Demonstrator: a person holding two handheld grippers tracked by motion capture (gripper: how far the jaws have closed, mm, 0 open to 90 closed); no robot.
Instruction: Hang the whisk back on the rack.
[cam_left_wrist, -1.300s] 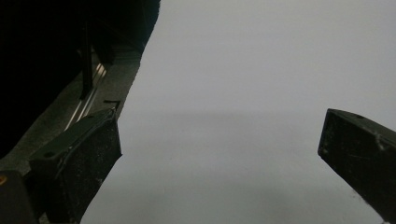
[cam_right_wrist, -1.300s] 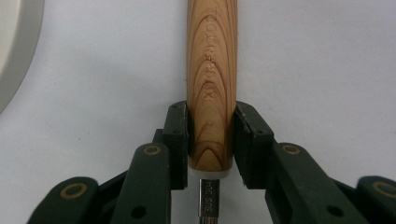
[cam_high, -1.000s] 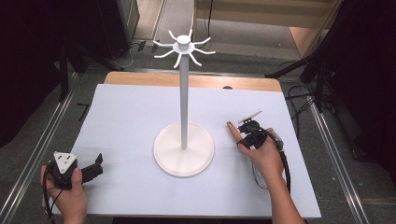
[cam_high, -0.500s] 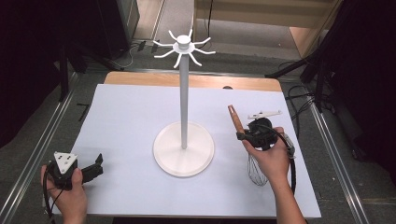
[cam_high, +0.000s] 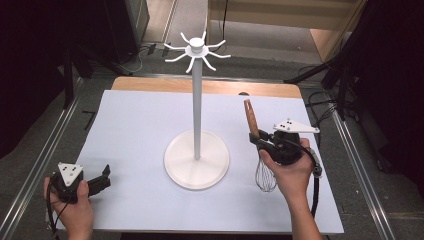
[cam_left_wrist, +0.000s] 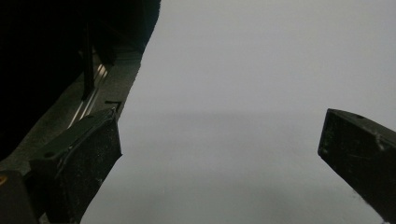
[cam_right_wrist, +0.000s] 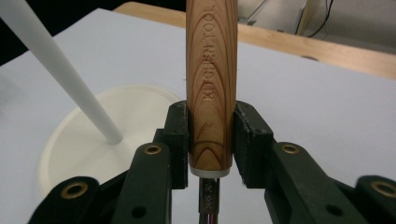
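A whisk with a wooden handle (cam_high: 250, 117) (cam_right_wrist: 210, 88) and a wire head (cam_high: 265, 174) is held upright above the table, handle up and wires hanging down. My right gripper (cam_high: 258, 140) (cam_right_wrist: 211, 140) is shut on the lower end of that handle, right of the white stand. The stand has a round base (cam_high: 197, 159) (cam_right_wrist: 88, 135), a tall pole (cam_high: 197, 110) (cam_right_wrist: 60, 70) and hooks at the top (cam_high: 196, 49). My left gripper (cam_high: 103, 178) (cam_left_wrist: 219, 154) rests open at the table's near left corner, with nothing between its jaws.
The white sheet (cam_high: 140, 125) covers the table, with a wooden edge (cam_high: 215, 87) at the back. Metal rails (cam_high: 40, 165) run along both sides. Dark equipment legs and cables lie on the floor behind.
The right gripper has lifted the whisk off the table and turned it upright, handle up and wires hanging. The left gripper has not moved.
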